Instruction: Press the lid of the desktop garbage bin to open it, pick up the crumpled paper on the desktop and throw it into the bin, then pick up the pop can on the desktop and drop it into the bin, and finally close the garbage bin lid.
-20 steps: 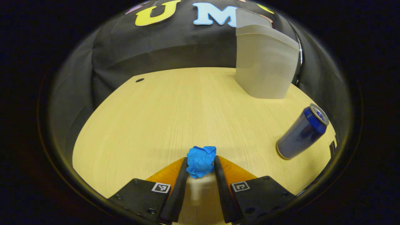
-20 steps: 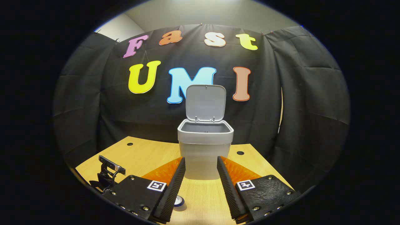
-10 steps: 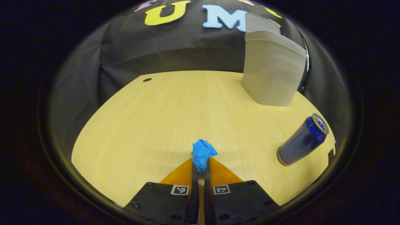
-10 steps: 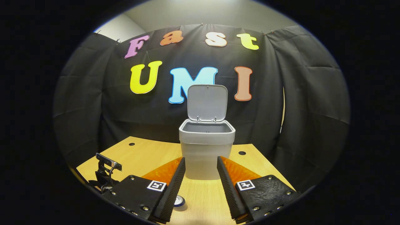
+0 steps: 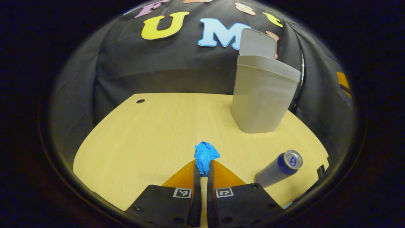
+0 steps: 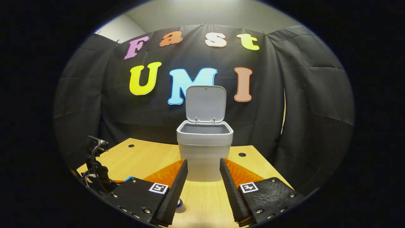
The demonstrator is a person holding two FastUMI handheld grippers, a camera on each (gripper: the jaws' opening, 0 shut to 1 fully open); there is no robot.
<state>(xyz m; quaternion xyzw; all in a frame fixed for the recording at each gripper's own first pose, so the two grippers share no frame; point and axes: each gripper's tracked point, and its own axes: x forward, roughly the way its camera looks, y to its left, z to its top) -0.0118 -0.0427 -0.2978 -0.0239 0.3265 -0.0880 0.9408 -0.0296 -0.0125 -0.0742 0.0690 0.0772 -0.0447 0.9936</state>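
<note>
Left claw (image 5: 203,167) pinches the crumpled paper (image 5: 205,155) at its tips — seemingly lifted; right claw (image 6: 203,166) gapes wide.

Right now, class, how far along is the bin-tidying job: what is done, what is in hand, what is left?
Done: the garbage bin stands with its lid up. In hand: the left gripper is shut on the blue crumpled paper, not yet at the bin. Left: dropping the paper in, then the pop can on the desktop, then closing the lid. The right gripper is open, holding nothing.
</note>
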